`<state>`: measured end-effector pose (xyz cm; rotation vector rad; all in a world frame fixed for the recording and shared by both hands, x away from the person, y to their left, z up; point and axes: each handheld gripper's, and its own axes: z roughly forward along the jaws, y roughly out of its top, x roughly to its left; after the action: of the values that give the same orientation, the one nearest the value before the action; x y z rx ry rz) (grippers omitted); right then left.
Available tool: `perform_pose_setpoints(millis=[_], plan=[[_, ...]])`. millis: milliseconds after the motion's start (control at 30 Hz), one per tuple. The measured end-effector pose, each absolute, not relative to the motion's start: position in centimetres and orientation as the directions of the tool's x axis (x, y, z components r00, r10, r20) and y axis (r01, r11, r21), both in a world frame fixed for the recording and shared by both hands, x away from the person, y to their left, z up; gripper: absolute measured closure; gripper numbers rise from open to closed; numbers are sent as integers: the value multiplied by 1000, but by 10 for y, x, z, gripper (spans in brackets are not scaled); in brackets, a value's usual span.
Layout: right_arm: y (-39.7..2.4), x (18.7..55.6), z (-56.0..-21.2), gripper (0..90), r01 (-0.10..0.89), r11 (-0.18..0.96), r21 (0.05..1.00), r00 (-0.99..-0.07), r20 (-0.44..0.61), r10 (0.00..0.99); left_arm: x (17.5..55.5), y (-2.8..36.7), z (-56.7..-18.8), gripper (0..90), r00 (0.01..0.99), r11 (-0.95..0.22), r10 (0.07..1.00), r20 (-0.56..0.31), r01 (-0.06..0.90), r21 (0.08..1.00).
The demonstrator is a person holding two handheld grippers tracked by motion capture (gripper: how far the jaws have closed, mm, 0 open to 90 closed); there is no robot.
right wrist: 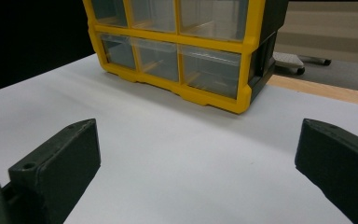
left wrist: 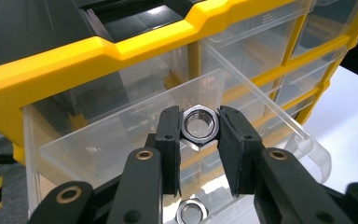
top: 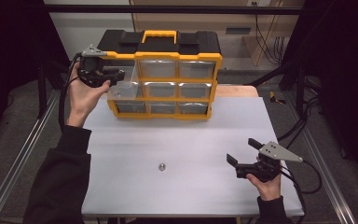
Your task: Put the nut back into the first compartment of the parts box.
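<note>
My left gripper (left wrist: 199, 122) is shut on a steel hex nut (left wrist: 199, 126), pinched by its flats between the two black pads. It hangs over a clear drawer (left wrist: 121, 140) pulled out of the top left of the yellow and black organizer (top: 168, 56). A second nut (left wrist: 189, 212) lies on the drawer's floor below. In the high view the left gripper (top: 114, 74) sits at the organizer's upper left corner by the open drawer (top: 126, 86). My right gripper (top: 241, 150) rests at the table's lower right, jaws wide open with nothing between them (right wrist: 198, 154).
A loose nut (top: 161, 166) lies on the white table (top: 177, 140) near its middle front. The organizer (right wrist: 186, 46) has several shut clear drawers and stands at the table's far edge. Metal rails run along both sides of the table.
</note>
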<state>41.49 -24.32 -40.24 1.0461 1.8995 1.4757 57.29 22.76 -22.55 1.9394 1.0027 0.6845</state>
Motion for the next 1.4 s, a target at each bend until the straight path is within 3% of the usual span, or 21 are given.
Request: perform_pose_setpoints(millis=[400,600,867,1400], plan=[[-243,415,-402,5,265,110,958,-569,63,820,576,224,-228,706,531,-333,843,79,401,853],[-243,415,-402,5,264,108,959,-568,64,820,569,228,-223,647,536,-311,841,78,361,879],[-243,415,-402,5,263,109,959,-571,63,818,552,231,-214,364,549,-275,832,85,275,921],[-242,415,-403,5,265,108,958,-570,65,819,517,232,-221,150,623,-277,772,123,156,948]])
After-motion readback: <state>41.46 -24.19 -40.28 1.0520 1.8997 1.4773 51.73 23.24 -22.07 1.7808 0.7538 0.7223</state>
